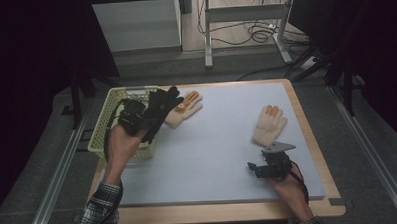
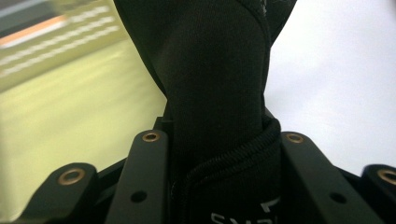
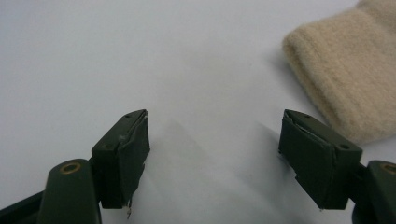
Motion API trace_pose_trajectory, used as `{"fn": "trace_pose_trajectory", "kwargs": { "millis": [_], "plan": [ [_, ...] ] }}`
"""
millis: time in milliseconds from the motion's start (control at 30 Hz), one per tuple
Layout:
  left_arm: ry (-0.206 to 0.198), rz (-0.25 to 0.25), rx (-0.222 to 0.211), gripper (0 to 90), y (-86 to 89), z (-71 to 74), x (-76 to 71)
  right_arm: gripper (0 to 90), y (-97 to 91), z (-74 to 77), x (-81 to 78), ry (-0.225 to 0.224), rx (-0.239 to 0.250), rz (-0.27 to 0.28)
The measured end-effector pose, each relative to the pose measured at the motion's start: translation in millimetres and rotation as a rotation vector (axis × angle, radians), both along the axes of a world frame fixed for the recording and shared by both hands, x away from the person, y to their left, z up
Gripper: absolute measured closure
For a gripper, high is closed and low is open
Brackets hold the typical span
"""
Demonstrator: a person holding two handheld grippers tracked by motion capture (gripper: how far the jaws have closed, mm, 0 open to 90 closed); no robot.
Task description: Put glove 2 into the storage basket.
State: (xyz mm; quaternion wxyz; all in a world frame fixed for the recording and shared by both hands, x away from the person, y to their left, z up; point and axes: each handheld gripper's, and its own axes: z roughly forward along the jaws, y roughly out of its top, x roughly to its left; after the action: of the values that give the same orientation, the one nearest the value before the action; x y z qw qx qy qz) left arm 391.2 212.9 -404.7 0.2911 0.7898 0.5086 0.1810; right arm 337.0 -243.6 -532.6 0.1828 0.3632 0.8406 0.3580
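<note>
While the table's pale grey mat [image 1: 213,151] lies flat and matte inside a light wooden border, the things on it are all soft: a black knit glove [image 1: 159,113] with a ribbed, corded cuff, and two cream fleecy gloves with orange fingertips. At about ten o'clock on the table stands a yellow-green plastic basket [image 1: 99,133], its walls a lattice of slots. The left gripper [image 1: 136,119] is lifted above the basket's near right corner, just at its rim, with its jaws clamped tight on the black glove; in the left gripper view the cloth [image 2: 215,93] bunches thick between the two black jaws, cuff end toward the camera, and the glove's fingers stick up and away toward one o'clock in the high view. One cream glove [image 1: 184,108] lies just beyond the black one, at about eleven o'clock on the mat, partly covered by it. The other cream glove [image 1: 268,124] lies at about three o'clock, fingers pointing away from the person. The right gripper [image 1: 258,169] rests low over the mat at about five o'clock, just short of that glove's cuff, its jaws spread wide with nothing between them; its padded tips look wrapped in dark tape. In the right gripper view the cream cuff [image 3: 348,79] is cut off at the top right edge. Blur smears the basket in the left gripper view, and white lettering on the black cuff is cut off and unreadable.
</note>
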Motion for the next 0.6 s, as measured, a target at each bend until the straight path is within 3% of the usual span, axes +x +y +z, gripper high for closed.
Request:
{"fn": "trace_pose_trajectory", "kwargs": {
  "millis": [267, 467, 600],
  "plan": [
    [0.038, 0.161, 0.046, 66.7, 57.0, -6.5, 18.3, 24.1, 0.0, 0.0, 0.0, 0.000, -0.001, 0.000],
    [0.111, 0.240, 0.087, 66.1, 81.9, -24.3, 35.5, 24.1, 0.0, 0.0, 0.0, 0.000, 0.000, 0.000],
    [0.157, 0.262, 0.102, 65.9, 89.7, -39.2, 46.9, 24.1, 0.1, 0.0, 0.0, 0.000, 0.000, -0.001]
  ]
}}
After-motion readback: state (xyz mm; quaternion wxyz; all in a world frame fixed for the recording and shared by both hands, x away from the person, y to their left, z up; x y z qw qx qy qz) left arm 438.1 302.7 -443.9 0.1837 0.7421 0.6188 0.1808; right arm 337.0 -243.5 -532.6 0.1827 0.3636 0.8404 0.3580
